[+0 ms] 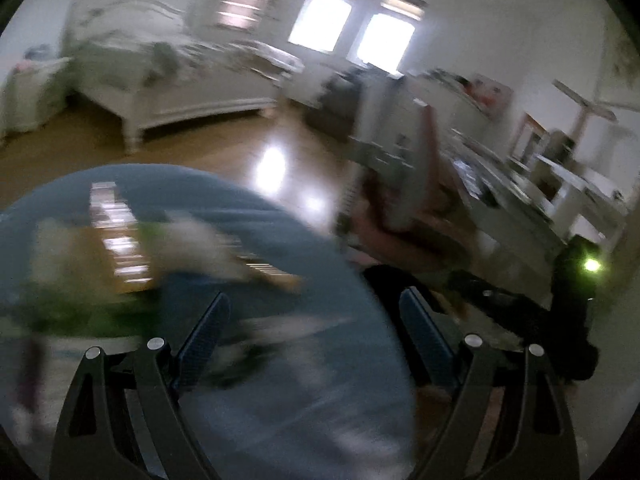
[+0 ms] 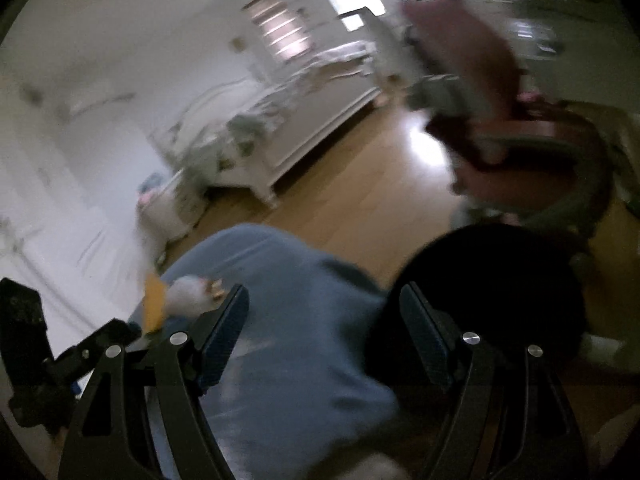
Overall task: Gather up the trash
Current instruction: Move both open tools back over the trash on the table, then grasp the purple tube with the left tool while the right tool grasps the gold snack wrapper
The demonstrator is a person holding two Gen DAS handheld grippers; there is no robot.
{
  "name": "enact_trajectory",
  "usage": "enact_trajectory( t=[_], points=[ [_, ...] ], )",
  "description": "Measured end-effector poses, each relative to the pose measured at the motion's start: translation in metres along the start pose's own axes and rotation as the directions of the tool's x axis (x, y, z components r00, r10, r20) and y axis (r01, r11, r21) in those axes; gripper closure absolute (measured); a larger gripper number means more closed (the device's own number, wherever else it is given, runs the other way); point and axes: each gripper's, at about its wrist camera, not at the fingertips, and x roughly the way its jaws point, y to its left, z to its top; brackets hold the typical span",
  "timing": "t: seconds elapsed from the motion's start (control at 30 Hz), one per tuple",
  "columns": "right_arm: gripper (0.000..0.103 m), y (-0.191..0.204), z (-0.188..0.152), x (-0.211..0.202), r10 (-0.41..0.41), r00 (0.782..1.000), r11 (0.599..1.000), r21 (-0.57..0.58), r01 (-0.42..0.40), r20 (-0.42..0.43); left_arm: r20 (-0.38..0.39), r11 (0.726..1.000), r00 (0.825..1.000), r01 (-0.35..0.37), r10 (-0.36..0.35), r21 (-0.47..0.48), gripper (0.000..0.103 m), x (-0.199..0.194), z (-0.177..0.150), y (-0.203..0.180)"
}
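Bedroom with wood floor (image 1: 224, 140) and white bed (image 1: 168, 76) behind; both views motion-blurred. We see the round blue table (image 1: 280, 400) below both grippers, carrying the trash: a white crumpled wad (image 2: 188, 294) beside an orange piece (image 2: 154, 300), with green wrapper (image 1: 80, 312) smeared at left. Left gripper (image 1: 316, 320) and right gripper (image 2: 324, 312) both hang over the table with jaws spread wide, nothing between them.

A round blue worktop (image 1: 280, 400) carries blurred white, green and tan trash (image 1: 132, 248); the wooden floor (image 1: 224, 148) is honey-brown, the bed frame (image 1: 192, 104) white.
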Motion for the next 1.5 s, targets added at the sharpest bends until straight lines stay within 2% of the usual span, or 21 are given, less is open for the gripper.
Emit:
enact_trajectory(
  t=[0.1,0.27,0.3,0.33,0.4,0.5,0.6,0.7,0.77,0.87,0.97,1.03,1.1,1.2,1.27,1.37,1.5],
  points=[
    [0.026,0.046,-0.004,0.02,0.069,0.996,0.994,-0.082,-0.074,-0.06,0.019,0.99,0.993,-0.119,0.12,-0.071,0.017,-0.033,-0.01,0.057],
    [0.026,0.122,-0.007,0.049,0.17,0.974,0.961,-0.192,-0.198,-0.151,-0.012,0.958,0.97,-0.241,0.242,-0.154,0.018,-0.061,-0.029,0.129],
    [0.026,0.133,-0.007,0.054,0.187,0.969,0.955,-0.2,-0.217,-0.161,-0.032,0.954,0.969,-0.247,0.246,-0.17,0.019,-0.062,-0.032,0.14],
    [0.026,0.15,-0.006,0.063,0.216,0.959,0.944,-0.212,-0.253,-0.183,-0.057,0.95,0.968,-0.252,0.245,-0.186,0.025,-0.062,-0.035,0.154],
    [0.026,0.176,-0.003,0.08,0.242,0.947,0.929,-0.232,-0.29,-0.213,-0.104,0.945,0.963,-0.265,0.249,-0.189,0.026,-0.058,-0.04,0.171],
    [0.026,0.214,-0.001,0.105,0.238,0.94,0.906,-0.292,-0.306,-0.246,-0.137,0.95,0.961,-0.261,0.24,-0.17,0.026,-0.057,-0.046,0.183],
    [0.026,0.246,-0.001,0.141,0.205,0.932,0.889,-0.341,-0.305,-0.298,-0.163,0.954,0.958,-0.262,0.238,-0.147,0.026,-0.054,-0.052,0.187],
    [0.027,0.267,-0.006,0.176,0.136,0.932,0.878,-0.395,-0.271,-0.336,-0.18,0.958,0.955,-0.26,0.236,-0.123,0.026,-0.048,-0.053,0.187],
    [0.035,0.273,-0.01,0.199,0.086,0.927,0.879,-0.411,-0.242,-0.364,-0.182,0.958,0.954,-0.26,0.236,-0.118,0.033,-0.05,-0.056,0.188],
    [0.046,0.274,-0.015,0.223,0.035,0.915,0.891,-0.403,-0.211,-0.402,-0.186,0.959,0.952,-0.265,0.243,-0.101,0.033,-0.049,-0.055,0.189],
    [0.055,0.274,-0.02,0.23,0.025,0.91,0.889,-0.407,-0.21,-0.414,-0.187,0.956,0.946,-0.282,0.264,-0.077,0.037,-0.047,-0.054,0.188],
    [0.067,0.272,-0.021,0.226,0.03,0.908,0.885,-0.411,-0.218,-0.417,-0.184,0.95,0.94,-0.304,0.287,-0.074,0.047,-0.047,-0.054,0.189],
    [0.072,0.269,-0.021,0.221,0.053,0.909,0.89,-0.394,-0.231,-0.414,-0.177,0.945,0.939,-0.314,0.294,-0.094,0.055,-0.051,-0.053,0.195],
    [0.074,0.26,-0.019,0.2,0.125,0.906,0.902,-0.334,-0.273,-0.404,-0.168,0.939,0.941,-0.316,0.293,-0.136,0.069,-0.056,-0.053,0.204],
    [0.074,0.253,-0.014,0.182,0.179,0.905,0.906,-0.293,-0.305,-0.386,-0.16,0.939,0.948,-0.3,0.274,-0.17,0.069,-0.06,-0.054,0.21],
    [0.074,0.242,-0.014,0.145,0.254,0.902,0.906,-0.24,-0.348,-0.35,-0.145,0.935,0.947,-0.309,0.286,-0.173,0.07,-0.065,-0.053,0.21],
    [0.074,0.227,-0.011,0.105,0.315,0.899,0.904,-0.191,-0.382,-0.305,-0.11,0.94,0.959,-0.28,0.263,-0.195,0.07,-0.075,-0.054,0.209]
  ],
)
